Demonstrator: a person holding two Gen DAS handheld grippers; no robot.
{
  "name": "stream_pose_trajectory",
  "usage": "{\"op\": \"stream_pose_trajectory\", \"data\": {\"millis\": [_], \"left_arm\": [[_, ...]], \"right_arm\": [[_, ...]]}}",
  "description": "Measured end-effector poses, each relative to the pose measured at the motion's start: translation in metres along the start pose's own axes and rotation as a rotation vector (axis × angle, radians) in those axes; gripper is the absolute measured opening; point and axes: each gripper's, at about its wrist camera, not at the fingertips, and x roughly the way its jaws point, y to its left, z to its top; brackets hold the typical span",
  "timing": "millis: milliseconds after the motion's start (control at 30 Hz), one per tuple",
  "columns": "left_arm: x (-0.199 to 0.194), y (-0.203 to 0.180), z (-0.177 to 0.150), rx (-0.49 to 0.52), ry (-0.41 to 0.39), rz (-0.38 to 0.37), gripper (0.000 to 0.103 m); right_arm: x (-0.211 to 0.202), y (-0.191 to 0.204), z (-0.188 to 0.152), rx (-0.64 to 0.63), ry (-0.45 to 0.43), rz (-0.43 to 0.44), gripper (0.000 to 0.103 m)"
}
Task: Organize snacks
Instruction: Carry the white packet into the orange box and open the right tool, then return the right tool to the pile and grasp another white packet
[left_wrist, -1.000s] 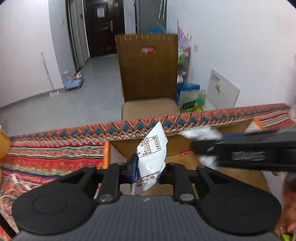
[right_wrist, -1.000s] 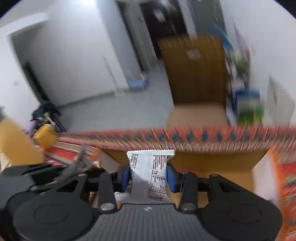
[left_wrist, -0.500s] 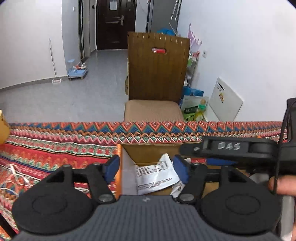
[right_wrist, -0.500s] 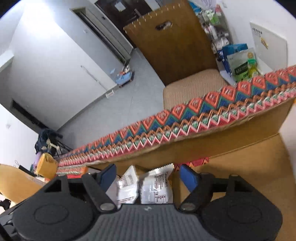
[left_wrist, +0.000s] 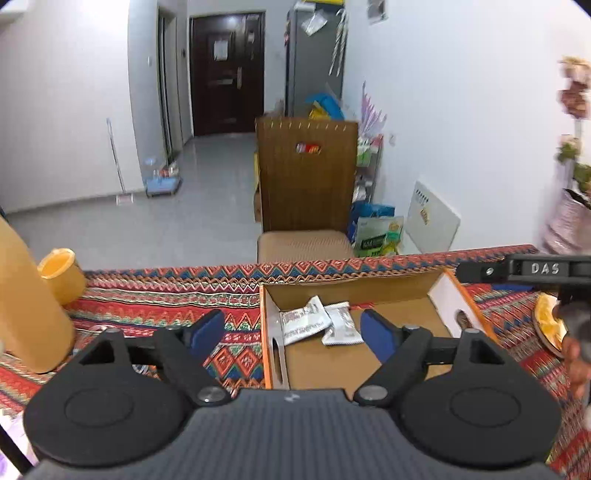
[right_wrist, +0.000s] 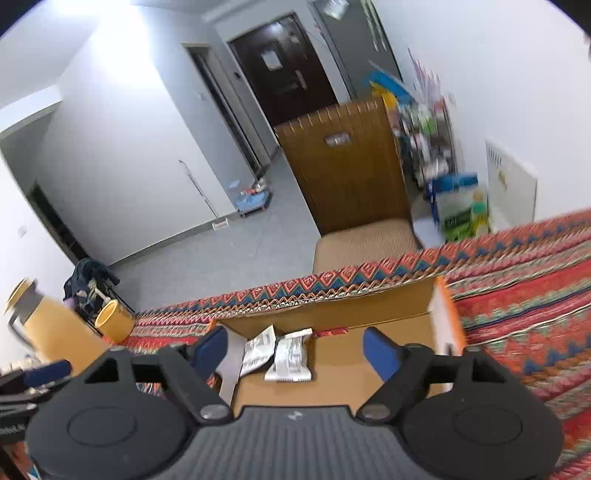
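Orange fruit slices on a plate (left_wrist: 546, 325) show only in the left view. Two white snack packets (left_wrist: 317, 322) lie in the cardboard box's (left_wrist: 354, 362) far-left corner; left gripper (left_wrist: 293, 330) and right gripper (right_wrist: 295, 350) have just opened wide, empty.

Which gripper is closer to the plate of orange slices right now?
Right. The right gripper extends just above the plate; the left gripper is across the cardboard box, over its opposite wall.
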Motion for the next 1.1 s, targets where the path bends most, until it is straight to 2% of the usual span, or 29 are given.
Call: {"op": "stream_pose_trajectory", "data": {"millis": [67,133,333,600,700,800,933,1000,1100], "left_arm": [[-0.038,-0.007,-0.013,0.015,-0.044,0.002,0.086],[-0.073,-0.014,-0.024,0.029,-0.085,0.009,0.095],[-0.164,-0.018,-0.064,-0.025,-0.173,-0.021,0.102],[-0.230,-0.029,-0.170,-0.033,-0.268,0.042,0.103],[-0.253,-0.039,-0.218,0.012,-0.296,0.046,0.103],[-0.272,-0.051,-0.269,0.020,-0.363,0.093,0.103],[-0.282,-0.067,-0.320,-0.004,-0.404,0.147,0.103],[-0.276,-0.071,-0.337,-0.003,-0.379,0.190,0.103],[-0.260,-0.074,-0.355,-0.003,-0.280,0.237,0.103]], "right_arm": [[-0.038,0.004,-0.012,-0.047,-0.036,0.008,0.090],[-0.076,0.007,-0.027,-0.079,-0.062,0.034,0.095],[-0.174,0.010,-0.083,-0.123,-0.144,0.078,0.103],[-0.274,0.008,-0.180,-0.277,-0.329,0.023,0.103],[-0.293,0.002,-0.226,-0.316,-0.369,0.001,0.103],[-0.311,-0.002,-0.276,-0.368,-0.421,-0.047,0.103],[-0.319,-0.012,-0.330,-0.337,-0.414,-0.062,0.103],[-0.316,-0.021,-0.354,-0.350,-0.396,-0.083,0.103],[-0.307,-0.032,-0.381,-0.354,-0.412,-0.220,0.103]]}}
